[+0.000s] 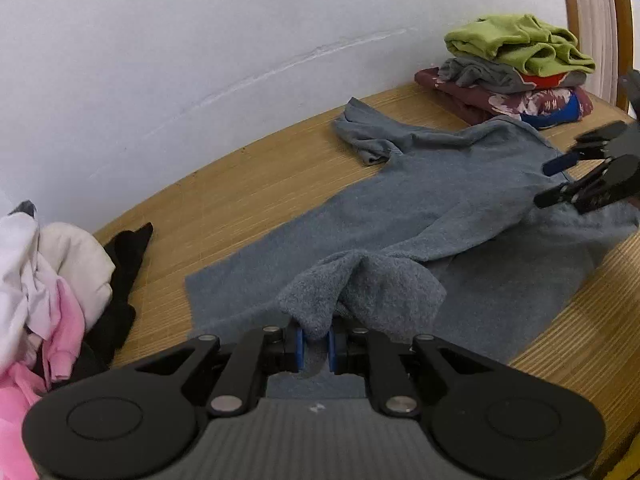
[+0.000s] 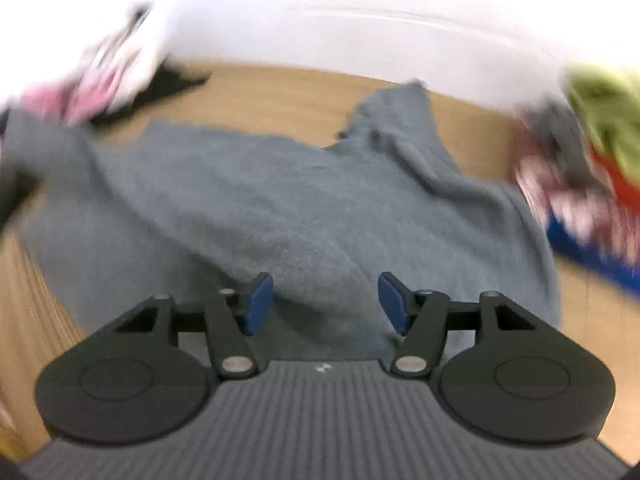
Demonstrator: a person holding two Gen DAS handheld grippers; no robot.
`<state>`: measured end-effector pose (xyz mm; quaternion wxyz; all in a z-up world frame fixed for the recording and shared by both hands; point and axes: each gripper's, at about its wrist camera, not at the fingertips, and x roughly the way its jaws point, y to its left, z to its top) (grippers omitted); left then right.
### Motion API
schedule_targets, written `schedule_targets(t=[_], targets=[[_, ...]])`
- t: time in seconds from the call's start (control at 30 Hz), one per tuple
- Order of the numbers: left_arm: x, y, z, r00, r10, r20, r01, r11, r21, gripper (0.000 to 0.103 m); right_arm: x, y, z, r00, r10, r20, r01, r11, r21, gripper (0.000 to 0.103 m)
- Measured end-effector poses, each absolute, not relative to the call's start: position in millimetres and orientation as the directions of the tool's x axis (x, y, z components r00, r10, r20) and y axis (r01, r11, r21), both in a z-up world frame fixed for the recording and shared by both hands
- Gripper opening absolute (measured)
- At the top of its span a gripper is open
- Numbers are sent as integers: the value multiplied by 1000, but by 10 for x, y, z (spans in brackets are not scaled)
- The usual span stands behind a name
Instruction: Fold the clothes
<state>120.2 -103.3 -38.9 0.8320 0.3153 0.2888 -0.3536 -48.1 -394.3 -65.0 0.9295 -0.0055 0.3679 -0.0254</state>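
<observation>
A grey fleecy top (image 1: pixel 452 196) lies spread across the wooden table (image 1: pixel 248 188), its body flat and one sleeve crumpled toward the white wall (image 1: pixel 180 60) behind it. The near edge is lifted into a bunched fold, and the left gripper (image 1: pixel 315 346) has that fold pinched tight between its blue pads (image 1: pixel 299 346). The right gripper (image 2: pixel 326 304) hovers over the other side of the same top, its fingers parted with nothing between them; from the left it shows at the table's right edge, just above the cloth.

There is one garment being worked on. At the far right corner sits one stack of folded clothes (image 1: pixel 516 68): a green piece on top, a grey one under it, something red and a dark patterned one below, so four layers that can be told apart. At the left edge lies one loose heap of laundry (image 1: pixel 48 280), white, cream and pink pieces tangled together, too jumbled to count, with a black garment (image 1: pixel 124 280) draped beside it.

The folded stack touches the top's far corner. A wooden chair back (image 1: pixel 596 28) rises behind the stack. The right wrist view is blurred.
</observation>
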Motion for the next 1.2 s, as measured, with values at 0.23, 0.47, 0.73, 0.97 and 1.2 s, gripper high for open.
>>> schedule_targets(t=[0.23,0.47,0.73,0.97,1.2], targets=[[1208,-1025,-303,582,-445,-680,785,526,327,12,-223,-3512,-749,715,-60,-696,-194,940,-281,60],[1293,-1132,-327,703,-350,-619,707,434,558,14,-172,-3832,-435,756,-132,-641,-4,978,-207,11],[1362,-615,-1046,700,-149,-698,636,575,515,17,-991,-3569,-416,686,13,-728,-160,978,-134,11],[1249,-419,-1462,638,-54,-768,567,708,421,17,-1022,-3351,-664,642,-71,-763,-154,963,-219,28],[1244,-397,-1357,690,-57,-721,552,687,474,18,-502,-3387,-801,679,-165,-715,-229,878,-419,49]])
